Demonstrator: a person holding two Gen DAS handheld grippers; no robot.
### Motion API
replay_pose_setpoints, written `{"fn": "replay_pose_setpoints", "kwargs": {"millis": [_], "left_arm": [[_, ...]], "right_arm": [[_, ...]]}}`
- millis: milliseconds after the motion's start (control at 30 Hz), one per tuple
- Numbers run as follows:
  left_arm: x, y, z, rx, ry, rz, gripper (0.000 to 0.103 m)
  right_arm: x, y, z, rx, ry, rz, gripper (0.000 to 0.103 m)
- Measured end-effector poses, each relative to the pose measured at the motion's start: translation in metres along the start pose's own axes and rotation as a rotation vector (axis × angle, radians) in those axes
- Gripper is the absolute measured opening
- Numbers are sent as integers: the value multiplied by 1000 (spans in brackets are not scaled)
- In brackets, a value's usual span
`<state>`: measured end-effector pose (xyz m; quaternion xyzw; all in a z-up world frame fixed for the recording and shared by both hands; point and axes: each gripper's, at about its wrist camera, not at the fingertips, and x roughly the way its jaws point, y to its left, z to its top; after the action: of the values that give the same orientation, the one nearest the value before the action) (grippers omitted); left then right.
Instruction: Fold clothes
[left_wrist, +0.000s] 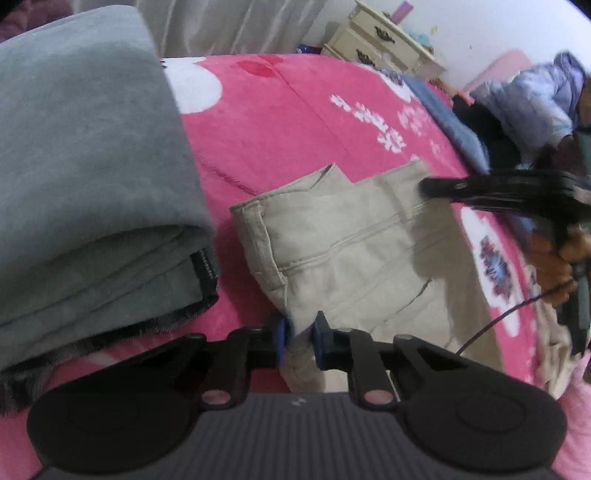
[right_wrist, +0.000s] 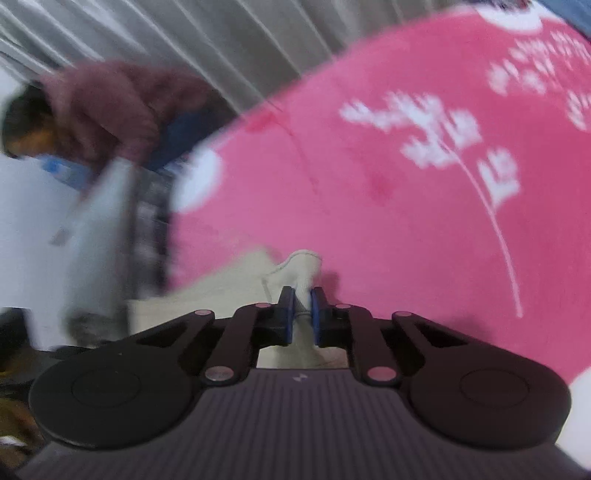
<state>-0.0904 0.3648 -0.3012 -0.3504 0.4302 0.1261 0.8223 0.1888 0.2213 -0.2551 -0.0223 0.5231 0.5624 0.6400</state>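
Right wrist view is badly motion-blurred: left third smears into white and grey shapes, can't tell what they are. A person in a fuzzy mauve top (right_wrist: 110, 107) shows at upper left, edges soft, lower body cut off by the blur. Left wrist view is sharper, but its right edge is hard to read: a hand (left_wrist: 557, 258) wrapped round a black handle, a thin black cable (left_wrist: 498, 325) trailing off it, and a puffy lilac jacket (left_wrist: 532, 96) heaped behind.

Left gripper (left_wrist: 299, 334): blue-padded jaws nearly closed, clamping the near edge of the beige cotton trousers (left_wrist: 343, 240), cloth bunched btwn the pads. Right gripper (right_wrist: 303, 314): jaws also nearly closed, pinching a small fold of the same beige fabric (right_wrist: 295, 269), which pokes up past the tips. From the left wrist view the right gripper's (left_wrist: 428, 186) black finger reaches in at the far right corner of the trousers, touching the cloth.

Trousers lie folded and mostly flat on the pink fleece blanket w/ white flower print (left_wrist: 280, 122), just beside a folded grey plush blanket (left_wrist: 85, 158) at left; the two aren't touching.

Only the left wrist view shows the grey blanket, the cream bedside drawers (left_wrist: 384, 40) and a blue cloth (left_wrist: 439, 107) at the bed's far edge. Only the right wrist view shows the pleated pale curtain (right_wrist: 229, 40) and the person.
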Motion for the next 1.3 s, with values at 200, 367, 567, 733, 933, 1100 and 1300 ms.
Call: {"fn": "replay_pose_setpoints", "kwargs": {"millis": [200,367,567,733,933,1100,1300], "left_arm": [[-10,23,-13,-13,11,-18,12],[-6,36,-17,33,43,-44,15],[-17,47,-18,67,66,-69,31],[-17,53,-19,90,76,-54,31],[-10,56,-20,64,108,-97,31],[-8,54,-19,4,109,-147,49],[15,45,-20,-58,101,-75,39]], "right_arm": [[-11,39,4,-141,-35,199,8],[36,31,14,-153,51,207,8],[-2,95,18,-253,144,618,8],[35,79,30,-288,190,499,8],[89,32,35,-327,273,196,8],[85,38,30,-398,239,86,8],[107,42,14,-505,242,-4,8]]}}
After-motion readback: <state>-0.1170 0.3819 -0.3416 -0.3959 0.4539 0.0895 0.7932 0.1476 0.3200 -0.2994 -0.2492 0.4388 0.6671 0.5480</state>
